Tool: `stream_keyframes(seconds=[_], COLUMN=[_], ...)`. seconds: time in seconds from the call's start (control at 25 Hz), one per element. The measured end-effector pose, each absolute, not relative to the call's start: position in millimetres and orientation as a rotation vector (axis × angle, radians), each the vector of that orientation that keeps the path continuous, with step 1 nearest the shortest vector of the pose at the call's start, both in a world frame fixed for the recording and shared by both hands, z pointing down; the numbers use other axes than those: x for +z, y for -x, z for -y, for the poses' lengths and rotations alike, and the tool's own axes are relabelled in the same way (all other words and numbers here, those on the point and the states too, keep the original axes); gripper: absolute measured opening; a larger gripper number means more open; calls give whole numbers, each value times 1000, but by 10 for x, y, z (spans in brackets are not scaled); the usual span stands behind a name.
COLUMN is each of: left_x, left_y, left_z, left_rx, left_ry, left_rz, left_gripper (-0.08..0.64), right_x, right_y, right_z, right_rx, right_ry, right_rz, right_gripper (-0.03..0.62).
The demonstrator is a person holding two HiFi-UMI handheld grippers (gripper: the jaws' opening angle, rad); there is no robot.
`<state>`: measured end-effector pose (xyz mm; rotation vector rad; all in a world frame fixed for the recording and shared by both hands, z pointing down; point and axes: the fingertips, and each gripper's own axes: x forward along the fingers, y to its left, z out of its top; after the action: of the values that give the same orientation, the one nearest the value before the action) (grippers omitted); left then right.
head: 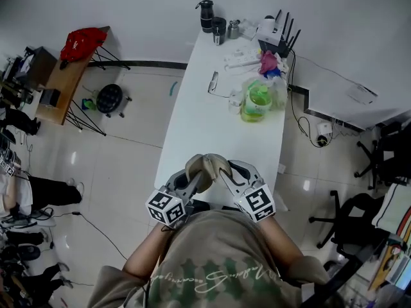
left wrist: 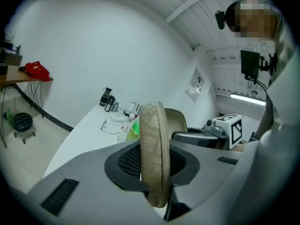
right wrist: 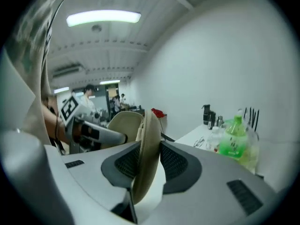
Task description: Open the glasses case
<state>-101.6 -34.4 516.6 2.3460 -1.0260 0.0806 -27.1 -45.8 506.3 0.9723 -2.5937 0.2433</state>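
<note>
White table (head: 192, 120) stretches toward 12 o'clock, and over its 6 o'clock end you hold the glasses case (head: 205, 169) part open. Only the gripper views show the grips. Your left gripper (left wrist: 152, 165) pinches one shell and your right gripper (right wrist: 147, 165) the other, each shell edge-on, running 12 to 6. Lettering on your shirt (head: 212, 274) is unreadable.

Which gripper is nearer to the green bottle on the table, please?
Right. In the head view the right gripper lies below the green bottle, slightly left of it; the left gripper lies further left. Both are shut on the glasses case.
</note>
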Motion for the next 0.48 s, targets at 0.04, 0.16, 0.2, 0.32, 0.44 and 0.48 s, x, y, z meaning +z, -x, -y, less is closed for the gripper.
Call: stream_keyframes(seconds=[0.04,0.16,0.2,0.32,0.44,0.48], left_x=[5170,5233,5262,5264,5253,5282], left_y=[1010,998,1000,982,934,921], left_z=[323,290,291,284,224,189], left_rx=[94,214,260,311,372,430], left_ry=[-2371,-2460,-2483,-2525,-2585,-2620], left_rz=[992,957,957,909,802,764], left_gripper=[75,73,72,67,66,64], right_x=[5050,5023,5006,4969,4949,4943], right_y=[255,239,242,236,218,229], right_z=[460,437,435,431,370,337], right_rx=[275,125,149,309,324,305], right_ry=[-943,-826,-794,-720,-629,-589], right_rz=[2622,2623,2649,2741,2774,2780], right_gripper=[105,98,93,77,75,75])
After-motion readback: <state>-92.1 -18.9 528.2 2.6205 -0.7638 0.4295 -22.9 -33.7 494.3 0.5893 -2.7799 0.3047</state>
